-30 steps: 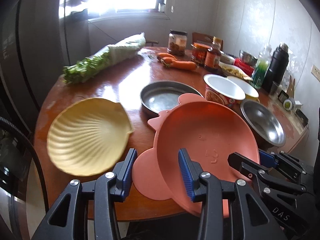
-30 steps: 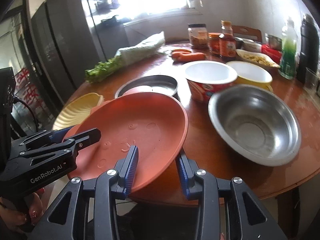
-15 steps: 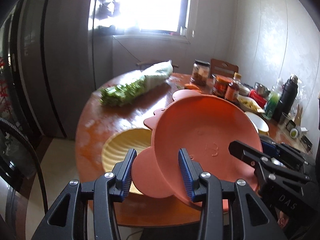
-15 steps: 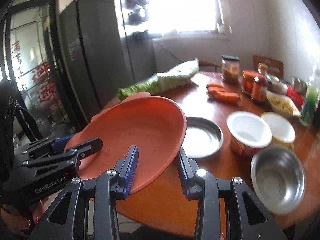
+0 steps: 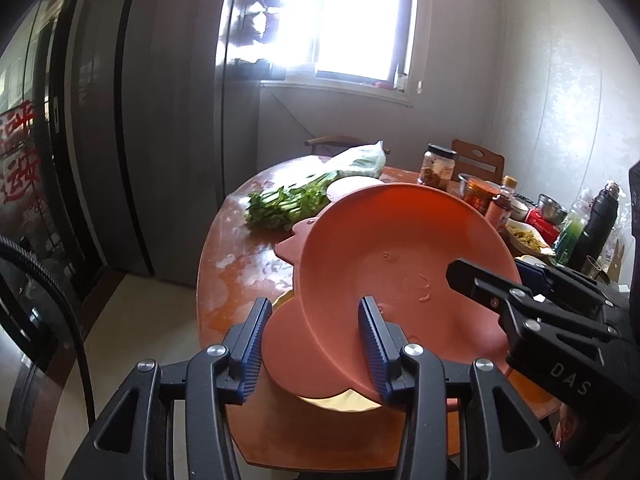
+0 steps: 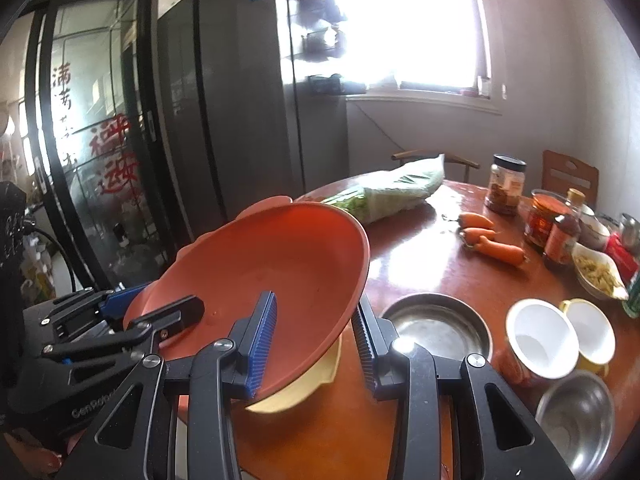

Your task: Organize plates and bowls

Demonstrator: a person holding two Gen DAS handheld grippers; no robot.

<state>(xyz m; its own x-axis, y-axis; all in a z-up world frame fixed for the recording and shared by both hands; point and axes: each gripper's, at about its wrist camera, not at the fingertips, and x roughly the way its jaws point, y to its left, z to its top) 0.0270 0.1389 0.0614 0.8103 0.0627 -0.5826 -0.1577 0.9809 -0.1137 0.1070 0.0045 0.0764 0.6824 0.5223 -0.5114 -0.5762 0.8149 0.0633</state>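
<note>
round wooden table [image 5: 224,276], bright window [image 5: 352,24]; both tongs gripping orange bowl [image 6: 280,276]

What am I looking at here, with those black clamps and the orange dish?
No robot: a person holds a clamp-like tool in each hand, each with a camera looking along its two fingers. One picture is from the left gripper, the other from the right gripper. Both grip one orange dish by its rim, tilted, above a yellow dish. The left fingers have just opened a touch, the rim between them. On the round table lie greens, carrots, jars, a steel pan and cups.
</note>
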